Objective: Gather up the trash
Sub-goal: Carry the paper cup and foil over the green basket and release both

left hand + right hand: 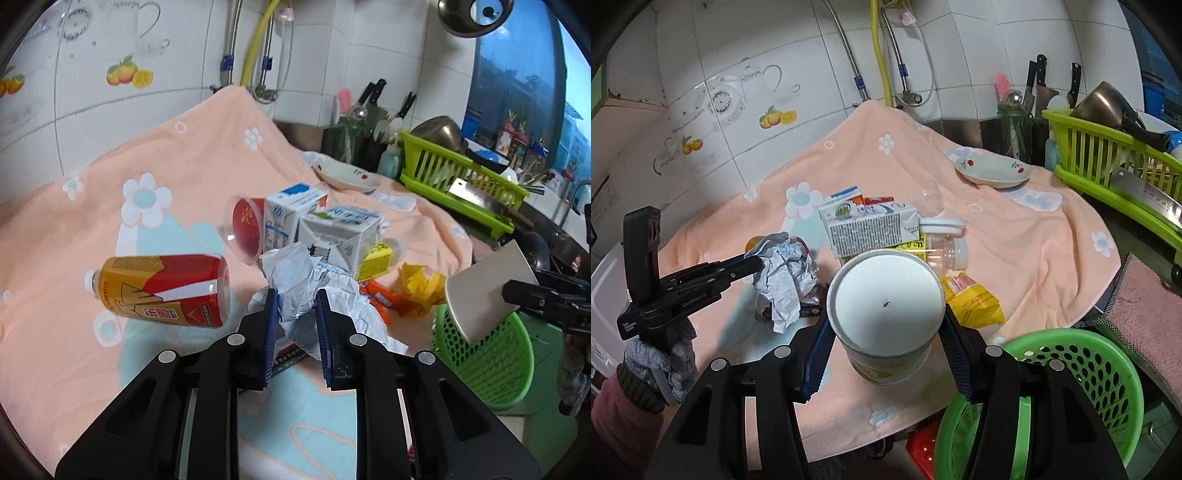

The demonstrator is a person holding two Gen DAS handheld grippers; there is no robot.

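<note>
My left gripper (295, 314) is shut on a crumpled white paper (306, 291), also seen in the right wrist view (783, 280). My right gripper (884, 332) is shut on a white paper cup (884, 299), bottom toward the camera; the left wrist view shows the cup (484, 291) held over the green mesh basket (491, 369). The basket (1082, 369) sits below the counter edge at right. On the peach towel (74, 295) lie a red and yellow bottle (166, 291), milk cartons (332, 229), a red-lidded clear cup (245, 229), orange and yellow wrappers (421, 284).
A bowl (993, 171) sits at the towel's far side. A lime dish rack (1108, 162) with a pot and a cleaver (1148, 199) stands at right. Knives and utensils stand behind. A pink cloth (1148, 317) lies at the right edge. Tiled wall with pipes behind.
</note>
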